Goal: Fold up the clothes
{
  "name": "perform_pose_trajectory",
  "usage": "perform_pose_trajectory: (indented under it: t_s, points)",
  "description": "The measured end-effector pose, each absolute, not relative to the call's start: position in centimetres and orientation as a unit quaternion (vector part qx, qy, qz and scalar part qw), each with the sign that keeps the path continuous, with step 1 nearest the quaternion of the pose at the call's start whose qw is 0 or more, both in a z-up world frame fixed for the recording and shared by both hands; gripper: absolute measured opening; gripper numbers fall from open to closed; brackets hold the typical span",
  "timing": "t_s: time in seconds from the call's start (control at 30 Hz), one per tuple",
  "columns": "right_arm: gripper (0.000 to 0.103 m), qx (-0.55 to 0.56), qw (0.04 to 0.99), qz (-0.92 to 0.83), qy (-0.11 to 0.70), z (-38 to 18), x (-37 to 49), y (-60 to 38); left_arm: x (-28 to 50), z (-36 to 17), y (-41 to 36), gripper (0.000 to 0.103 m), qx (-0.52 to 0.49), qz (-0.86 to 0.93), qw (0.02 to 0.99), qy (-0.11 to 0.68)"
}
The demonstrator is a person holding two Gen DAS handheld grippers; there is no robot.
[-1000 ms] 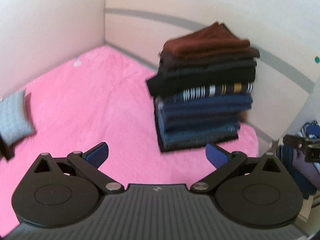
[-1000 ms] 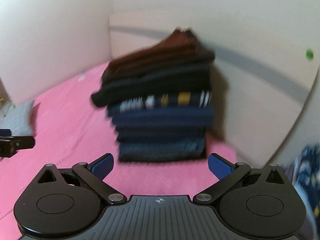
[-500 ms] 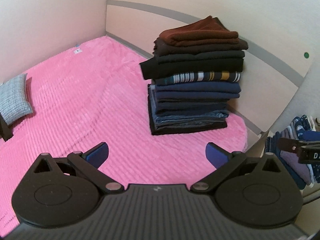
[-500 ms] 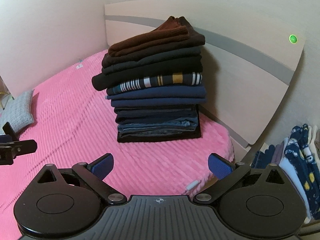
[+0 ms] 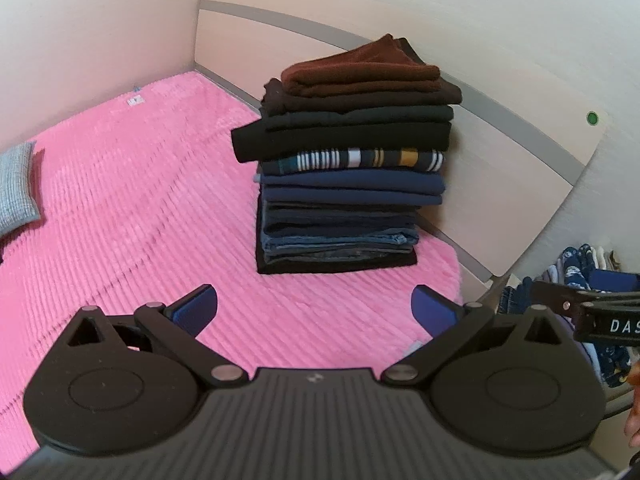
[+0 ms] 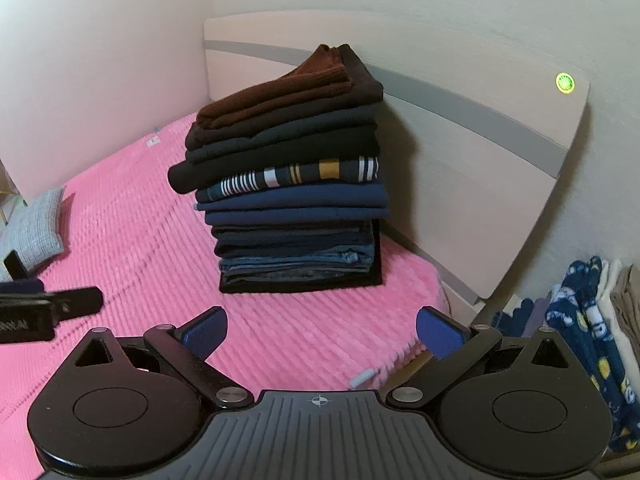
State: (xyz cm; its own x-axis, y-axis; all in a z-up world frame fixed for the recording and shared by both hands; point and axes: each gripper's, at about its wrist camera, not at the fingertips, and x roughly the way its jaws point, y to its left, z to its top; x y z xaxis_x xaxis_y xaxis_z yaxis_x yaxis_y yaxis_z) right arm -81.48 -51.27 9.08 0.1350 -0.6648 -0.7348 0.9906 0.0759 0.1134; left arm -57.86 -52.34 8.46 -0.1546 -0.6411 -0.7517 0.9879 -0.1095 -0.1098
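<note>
Both your grippers, left and right, gape wide (nothing held), above pink blanket; folded stack beyond.

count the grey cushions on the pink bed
1. The grey cushion lies on the pink bedspread at its left side, far from the stack of folded clothes by the headboard. Others may sit beyond the frame edge.

I can read only the white letters "DAS" on my right gripper, at 3 o'clock, cut off.
</note>
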Motion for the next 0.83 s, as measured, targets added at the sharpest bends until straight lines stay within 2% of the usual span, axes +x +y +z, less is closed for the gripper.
perform_pose_trajectory:
  t_s: [0.83]
  points:
    - [0.103,0.319,0.682,-0.601,0.268,8.5,-81.7,-50.8,-60.0,7.6,-52.1,0.102,0.287,-0.701,0.579,0.301]
